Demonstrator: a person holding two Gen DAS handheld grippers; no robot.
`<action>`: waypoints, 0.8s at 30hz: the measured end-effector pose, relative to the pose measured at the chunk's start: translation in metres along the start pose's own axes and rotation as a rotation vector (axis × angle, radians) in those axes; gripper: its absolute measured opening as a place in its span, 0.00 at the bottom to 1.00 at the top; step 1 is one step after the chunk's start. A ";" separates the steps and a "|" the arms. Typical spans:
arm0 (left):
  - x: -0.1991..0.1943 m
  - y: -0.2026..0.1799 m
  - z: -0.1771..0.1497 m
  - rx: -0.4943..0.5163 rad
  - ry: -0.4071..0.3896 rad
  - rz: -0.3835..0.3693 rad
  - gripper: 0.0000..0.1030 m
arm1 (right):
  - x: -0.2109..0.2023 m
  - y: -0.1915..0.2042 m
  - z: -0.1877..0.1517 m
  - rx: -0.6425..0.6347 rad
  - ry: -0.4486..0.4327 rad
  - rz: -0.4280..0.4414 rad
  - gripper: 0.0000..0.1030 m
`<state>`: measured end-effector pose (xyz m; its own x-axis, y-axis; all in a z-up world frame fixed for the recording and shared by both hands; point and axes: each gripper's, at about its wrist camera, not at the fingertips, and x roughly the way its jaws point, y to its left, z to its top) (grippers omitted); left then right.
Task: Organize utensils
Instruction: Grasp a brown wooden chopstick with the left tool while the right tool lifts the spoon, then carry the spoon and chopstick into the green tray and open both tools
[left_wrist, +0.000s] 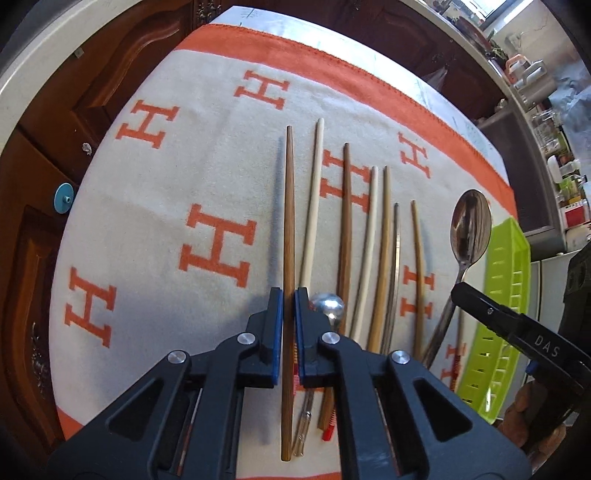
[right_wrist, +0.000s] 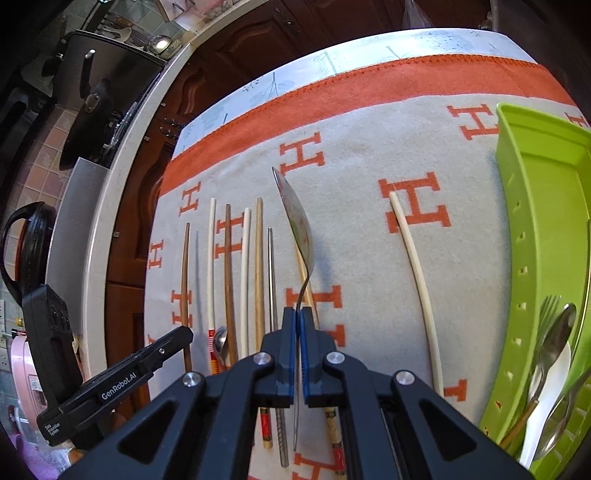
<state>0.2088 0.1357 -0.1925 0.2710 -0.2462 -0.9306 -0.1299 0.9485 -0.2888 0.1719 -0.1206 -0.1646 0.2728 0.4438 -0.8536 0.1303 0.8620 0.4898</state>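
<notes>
My left gripper (left_wrist: 289, 295) is shut on a dark brown chopstick (left_wrist: 289, 221), which runs straight between the blue pads. Several more chopsticks (left_wrist: 384, 240), brown, cream and metal, lie side by side on the H-patterned cloth (left_wrist: 166, 221). A small metal spoon (left_wrist: 327, 305) lies beside my left fingers. My right gripper (right_wrist: 298, 314) is shut on the handle of a large metal spoon (right_wrist: 300, 229), its bowl seen edge-on above the cloth. The same large metal spoon (left_wrist: 471, 229) shows in the left wrist view. One cream chopstick (right_wrist: 417, 280) lies apart, near the green basket (right_wrist: 532, 192).
The green basket holds a fork (right_wrist: 546, 314), metal spoons and a white spoon. The cloth's orange border (right_wrist: 369, 81) marks the far table edge. Dark wooden cabinets (left_wrist: 74, 122) stand beyond it. A black kettle (right_wrist: 26, 251) and cookware sit on the counter at the left.
</notes>
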 end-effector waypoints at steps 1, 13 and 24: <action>-0.005 -0.002 -0.001 0.006 -0.009 -0.007 0.04 | -0.002 0.000 -0.001 0.001 0.000 0.004 0.02; -0.047 -0.064 -0.030 0.122 -0.056 -0.082 0.04 | -0.056 -0.010 -0.027 -0.048 -0.079 0.079 0.02; -0.071 -0.125 -0.061 0.226 -0.073 -0.111 0.04 | -0.137 -0.039 -0.063 -0.072 -0.197 0.128 0.02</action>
<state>0.1472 0.0227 -0.1044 0.3412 -0.3439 -0.8748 0.1182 0.9390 -0.3230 0.0699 -0.2000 -0.0783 0.4645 0.5004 -0.7307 0.0164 0.8201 0.5720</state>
